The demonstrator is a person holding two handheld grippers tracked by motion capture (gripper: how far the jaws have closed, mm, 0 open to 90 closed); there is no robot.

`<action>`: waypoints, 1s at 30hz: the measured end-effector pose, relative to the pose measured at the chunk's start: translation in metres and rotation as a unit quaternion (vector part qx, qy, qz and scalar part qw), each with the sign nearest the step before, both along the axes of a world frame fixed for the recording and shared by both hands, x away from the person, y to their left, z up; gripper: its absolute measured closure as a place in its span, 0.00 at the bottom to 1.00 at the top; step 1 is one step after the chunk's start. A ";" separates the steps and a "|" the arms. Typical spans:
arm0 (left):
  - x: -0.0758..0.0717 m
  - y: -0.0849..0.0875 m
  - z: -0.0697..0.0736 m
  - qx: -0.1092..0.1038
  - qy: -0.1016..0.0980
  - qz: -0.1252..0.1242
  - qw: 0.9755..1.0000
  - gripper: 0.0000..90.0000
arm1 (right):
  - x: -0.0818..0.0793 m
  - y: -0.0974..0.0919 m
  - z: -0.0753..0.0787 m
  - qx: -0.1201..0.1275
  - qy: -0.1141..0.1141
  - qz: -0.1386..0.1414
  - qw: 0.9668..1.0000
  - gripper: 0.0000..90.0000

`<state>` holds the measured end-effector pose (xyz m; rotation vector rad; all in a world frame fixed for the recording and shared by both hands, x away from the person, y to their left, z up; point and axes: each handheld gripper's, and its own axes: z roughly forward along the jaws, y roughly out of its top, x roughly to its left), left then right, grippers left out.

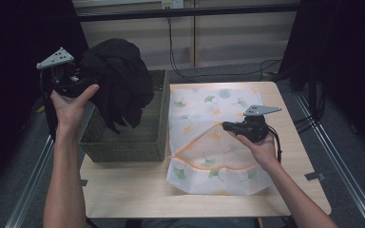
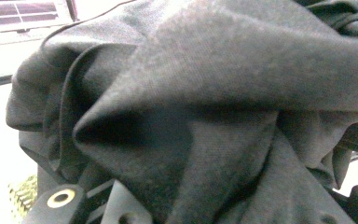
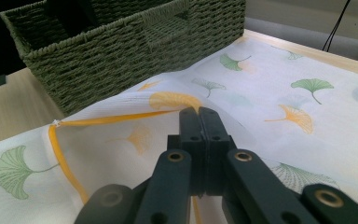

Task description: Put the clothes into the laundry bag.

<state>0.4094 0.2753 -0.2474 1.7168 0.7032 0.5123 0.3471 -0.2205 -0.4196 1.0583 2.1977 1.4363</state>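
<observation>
A black garment (image 1: 121, 80) hangs bunched in the air over the green woven basket (image 1: 123, 142), and my left gripper (image 1: 86, 77) is shut on it at the upper left. In the left gripper view the dark cloth (image 2: 214, 93) covers the jaws. A white mesh bag with a ginkgo-leaf print (image 1: 209, 161) lies flat on the table to the right of the basket. My right gripper (image 1: 225, 126) is shut on the upper edge of the bag's mouth by the orange zip (image 3: 60, 154) and holds it raised. In its own view the gripper (image 3: 199, 114) pinches the thin fabric (image 3: 284, 140).
The wooden table (image 1: 123, 190) has bare wood in front of the basket. The basket's wall (image 3: 121, 56) stands close to the bag's left edge. Cables run across the floor behind the table, and metal rails line both sides.
</observation>
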 end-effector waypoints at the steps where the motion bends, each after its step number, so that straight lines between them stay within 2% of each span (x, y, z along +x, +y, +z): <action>1: 0.000 0.000 0.000 -0.005 -0.001 0.003 1.000 0.75 | 0.000 0.000 0.000 0.000 0.000 0.000 1.000 1.00; 5: -0.003 0.001 0.002 -0.023 -0.013 -0.001 1.000 0.75 | 0.000 0.000 0.000 0.000 0.000 0.000 1.000 1.00; 10: -0.009 0.000 0.009 -0.022 -0.024 -0.007 0.999 0.75 | 0.000 0.000 0.000 -0.001 0.000 0.003 1.000 1.00; 11: -0.009 0.000 0.010 -0.028 -0.028 -0.004 0.999 0.75 | 0.000 0.000 -0.001 -0.001 -0.001 0.003 1.000 1.00; 12: -0.010 0.000 0.012 -0.031 -0.031 -0.010 0.999 0.75 | 0.000 0.000 -0.001 -0.001 0.000 0.003 1.000 1.00; 18: -0.017 -0.004 0.025 -0.032 -0.044 -0.010 0.998 0.75 | 0.000 0.002 -0.001 -0.003 0.001 0.005 1.000 1.00; 20: -0.020 -0.006 0.029 -0.025 -0.048 -0.015 0.998 0.75 | 0.000 0.002 -0.002 -0.003 0.001 0.005 1.000 1.00; 24: -0.022 -0.010 0.036 -0.034 -0.055 -0.020 0.998 0.75 | 0.000 0.003 -0.003 -0.005 0.002 0.007 1.000 1.00; 30: -0.025 -0.017 0.050 -0.033 -0.066 -0.027 0.997 0.75 | 0.000 0.005 -0.004 -0.006 0.004 0.011 1.000 1.00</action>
